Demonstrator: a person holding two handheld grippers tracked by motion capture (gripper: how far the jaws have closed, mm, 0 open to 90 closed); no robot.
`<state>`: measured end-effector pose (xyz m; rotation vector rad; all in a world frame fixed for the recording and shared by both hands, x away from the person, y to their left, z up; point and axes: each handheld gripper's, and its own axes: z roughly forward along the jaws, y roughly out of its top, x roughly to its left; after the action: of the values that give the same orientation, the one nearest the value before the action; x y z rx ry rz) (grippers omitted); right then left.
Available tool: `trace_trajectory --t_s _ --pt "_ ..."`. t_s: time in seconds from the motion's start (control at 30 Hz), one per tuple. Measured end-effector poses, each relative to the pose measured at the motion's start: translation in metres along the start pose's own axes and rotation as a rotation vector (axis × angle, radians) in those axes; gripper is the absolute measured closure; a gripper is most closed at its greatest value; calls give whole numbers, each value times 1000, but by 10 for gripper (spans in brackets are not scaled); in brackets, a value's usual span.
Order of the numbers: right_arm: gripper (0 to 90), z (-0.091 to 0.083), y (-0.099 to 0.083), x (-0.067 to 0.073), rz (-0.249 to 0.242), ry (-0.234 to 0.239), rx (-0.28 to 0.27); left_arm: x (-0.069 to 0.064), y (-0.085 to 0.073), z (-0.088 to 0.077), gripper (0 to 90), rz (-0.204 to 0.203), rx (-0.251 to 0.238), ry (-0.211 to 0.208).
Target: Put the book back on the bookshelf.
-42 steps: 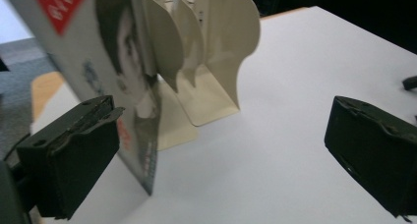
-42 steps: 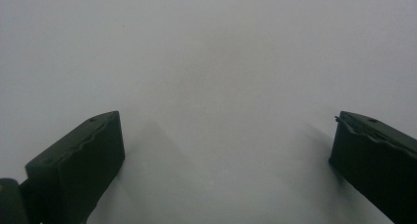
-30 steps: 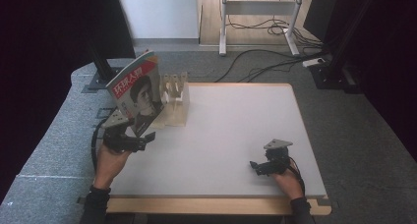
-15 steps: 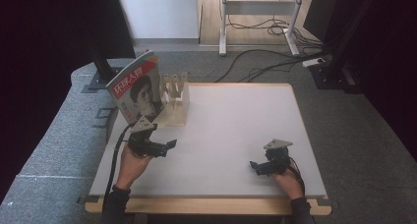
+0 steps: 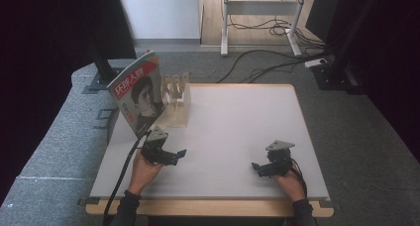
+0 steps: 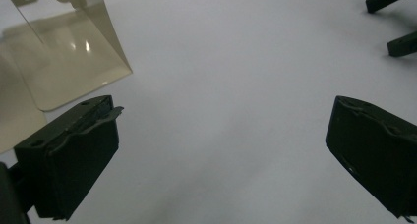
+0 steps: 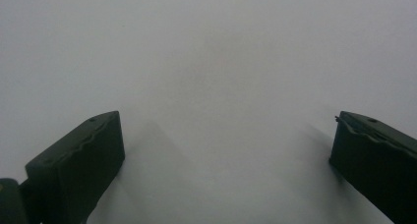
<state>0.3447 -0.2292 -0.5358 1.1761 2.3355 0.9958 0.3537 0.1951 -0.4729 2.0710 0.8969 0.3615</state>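
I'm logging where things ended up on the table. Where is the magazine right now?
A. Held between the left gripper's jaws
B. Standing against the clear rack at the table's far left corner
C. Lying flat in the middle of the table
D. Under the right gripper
B: the magazine stands tilted against the clear rack, while the left gripper is open over bare table.
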Motion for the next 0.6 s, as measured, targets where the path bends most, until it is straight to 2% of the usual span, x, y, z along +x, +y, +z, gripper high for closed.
trace_trajectory --t_s 0.37,0.5,0.53,0.57,0.6 --pt "0 0 0 0 1 0 0 -6 -22 25 0 7 43 -12" --pt "0 0 0 0 1 0 0 -12 -32 39 0 34 98 8" --pt "0 0 0 0 1 0 0 -12 -32 39 0 34 98 8" --pt "0 0 0 0 1 0 0 -15 -34 44 0 54 130 27" --pt "0 0 0 0 2 0 1 -17 -34 45 0 66 134 41"
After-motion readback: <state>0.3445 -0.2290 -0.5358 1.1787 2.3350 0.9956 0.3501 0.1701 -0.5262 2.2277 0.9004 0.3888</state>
